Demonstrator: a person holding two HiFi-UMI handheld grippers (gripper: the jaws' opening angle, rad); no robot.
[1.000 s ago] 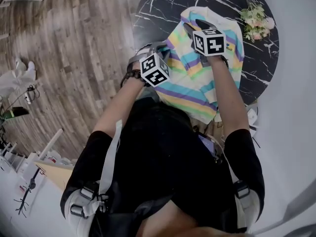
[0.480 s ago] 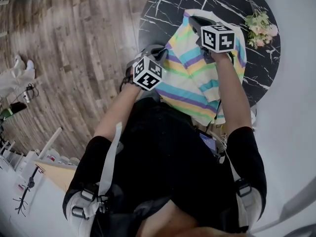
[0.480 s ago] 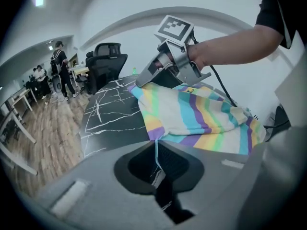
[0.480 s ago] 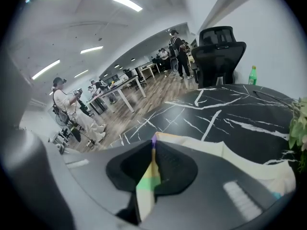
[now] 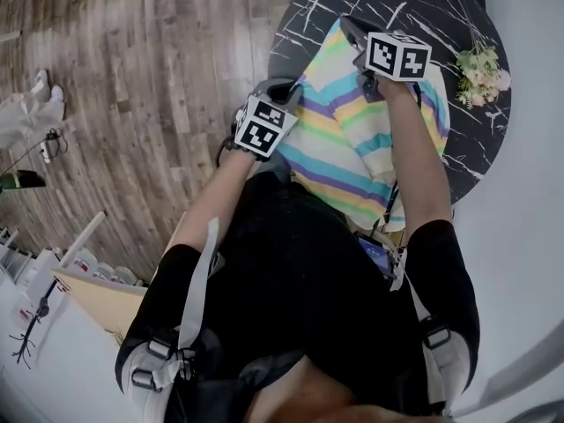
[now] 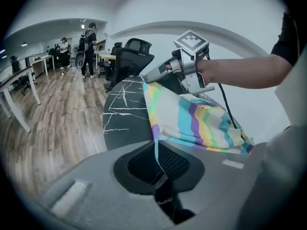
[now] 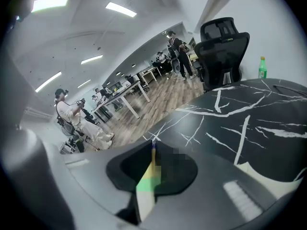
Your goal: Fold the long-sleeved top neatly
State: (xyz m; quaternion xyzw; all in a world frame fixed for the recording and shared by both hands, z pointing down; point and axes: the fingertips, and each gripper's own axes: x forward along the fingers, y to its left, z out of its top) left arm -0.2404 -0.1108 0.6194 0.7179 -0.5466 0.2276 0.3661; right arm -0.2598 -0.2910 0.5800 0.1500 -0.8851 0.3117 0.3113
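Observation:
The long-sleeved top (image 5: pixel 352 148), striped in pastel yellow, blue, purple and white, lies on the round black marble table (image 5: pixel 414 3) and hangs over its near edge. My left gripper (image 5: pixel 287 86) is shut on the top's left edge; in the left gripper view a thin fold of fabric (image 6: pixel 201 121) runs into the closed jaws of that gripper (image 6: pixel 156 145). My right gripper (image 5: pixel 347 25) is shut on the top's far edge, seen as a striped strip (image 7: pixel 146 183) pinched between the jaws of the right gripper (image 7: pixel 152 148). The stretch of fabric between the two grippers is lifted off the table.
A small bunch of flowers (image 5: pixel 480 64) lies at the table's right side. A black office chair (image 7: pixel 223 51) and a green bottle (image 7: pixel 262 67) stand beyond the table. Wooden floor (image 5: pixel 132 104) lies to the left, with desks and people (image 6: pixel 88 42) far off.
Both grippers have moved farther across the table, with the top's edge drawn along and raised between them. The left gripper has rolled.

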